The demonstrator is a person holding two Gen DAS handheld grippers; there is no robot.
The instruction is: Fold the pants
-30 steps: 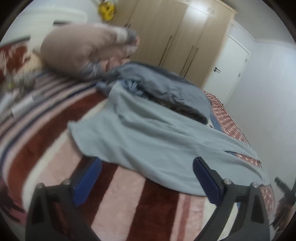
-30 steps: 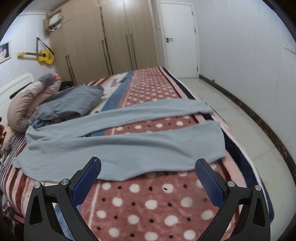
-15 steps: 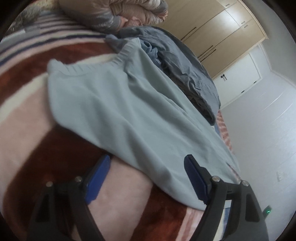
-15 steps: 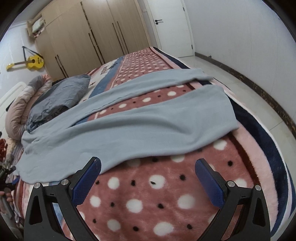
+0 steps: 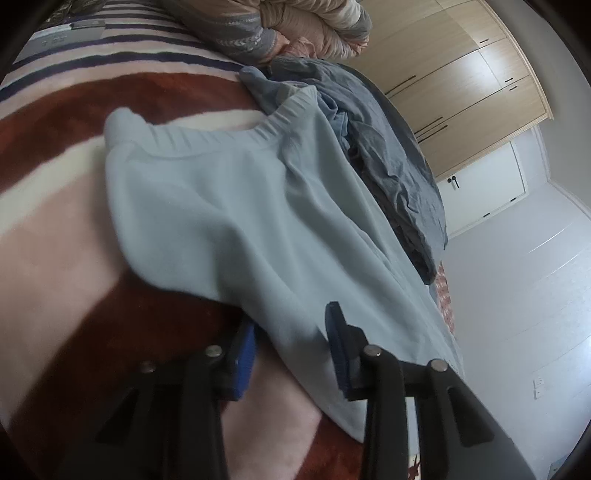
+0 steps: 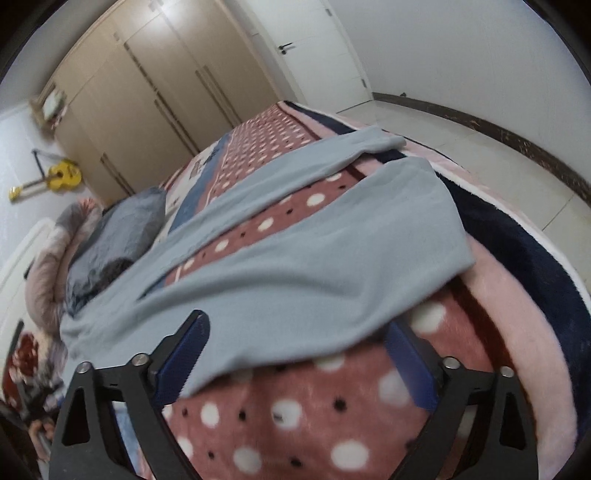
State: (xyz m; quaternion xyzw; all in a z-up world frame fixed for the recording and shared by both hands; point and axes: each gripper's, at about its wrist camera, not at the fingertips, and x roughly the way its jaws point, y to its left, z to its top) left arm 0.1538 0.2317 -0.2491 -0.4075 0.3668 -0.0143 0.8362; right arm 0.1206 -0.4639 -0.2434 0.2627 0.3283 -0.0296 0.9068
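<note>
Pale blue pants (image 5: 240,221) lie spread on the bed, ribbed waistband (image 5: 221,136) toward the far left. My left gripper (image 5: 291,332) is down at the near edge of the waist end. Its jaws are closing with the cloth's edge between them; one blue pad sits under the fabric, the other on top, and a gap still shows. In the right wrist view the two pants legs (image 6: 295,266) stretch away toward the bed's foot. My right gripper (image 6: 295,343) straddles the near leg's edge, jaws wide and closing, with cloth between the fingers (image 6: 188,347).
A striped and dotted fleece blanket (image 6: 295,406) covers the bed. A grey-blue pillow (image 5: 388,166) and a rolled pink quilt (image 5: 295,22) lie behind the pants. Wardrobe (image 6: 166,81), white door (image 6: 317,48), yellow guitar (image 6: 62,177) and tiled floor (image 6: 480,155) lie beyond the bed's edge.
Both grippers sank toward the pants' near edge and rolled. The left jaws narrowed a lot around the cloth edge; the right jaws narrowed a little over the leg.
</note>
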